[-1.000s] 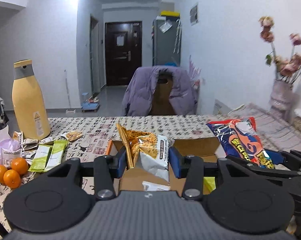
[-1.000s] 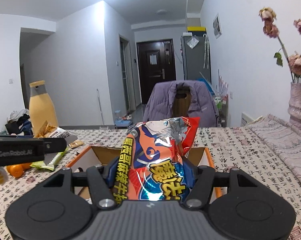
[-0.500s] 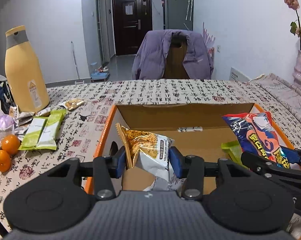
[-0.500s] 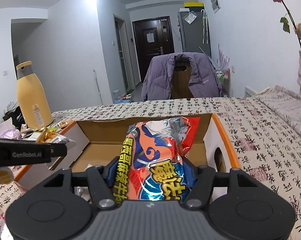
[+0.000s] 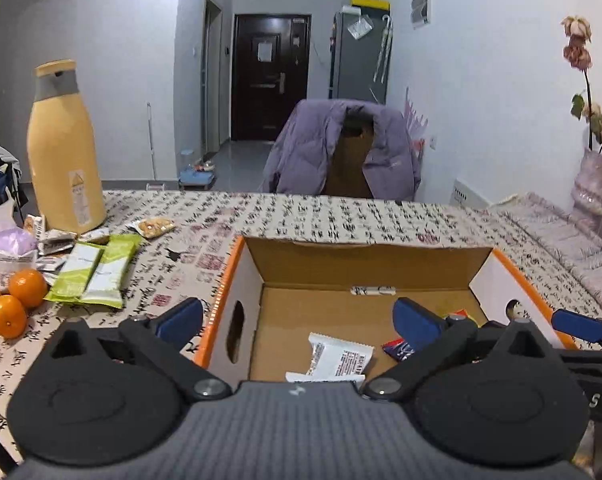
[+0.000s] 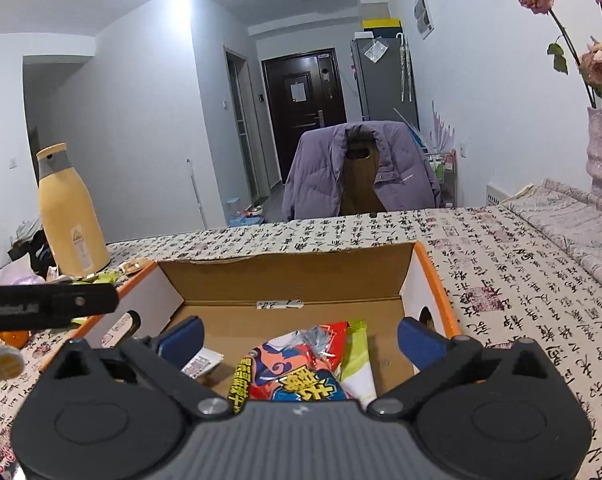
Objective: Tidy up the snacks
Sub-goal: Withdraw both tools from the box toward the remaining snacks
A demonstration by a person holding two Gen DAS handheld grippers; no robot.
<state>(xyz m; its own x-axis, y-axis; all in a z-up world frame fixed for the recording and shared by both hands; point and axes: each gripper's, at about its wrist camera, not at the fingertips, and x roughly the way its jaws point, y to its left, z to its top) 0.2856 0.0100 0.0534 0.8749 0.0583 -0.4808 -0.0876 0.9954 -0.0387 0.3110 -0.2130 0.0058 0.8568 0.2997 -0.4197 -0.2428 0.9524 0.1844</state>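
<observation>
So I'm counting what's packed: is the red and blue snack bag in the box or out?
In. The red and blue snack bag lies inside the cardboard box, below the opening right gripper, clear of its pads.

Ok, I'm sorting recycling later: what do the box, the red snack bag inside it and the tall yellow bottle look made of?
Box: corrugated cardboard, matte brown inside, with white outer walls and orange edges.
Red snack bag: thin glossy plastic film, probably foil-lined; it crinkles and glints.
Yellow bottle: smooth matte shell with a grey collar; whether plastic or coated metal, I can't tell.
</observation>
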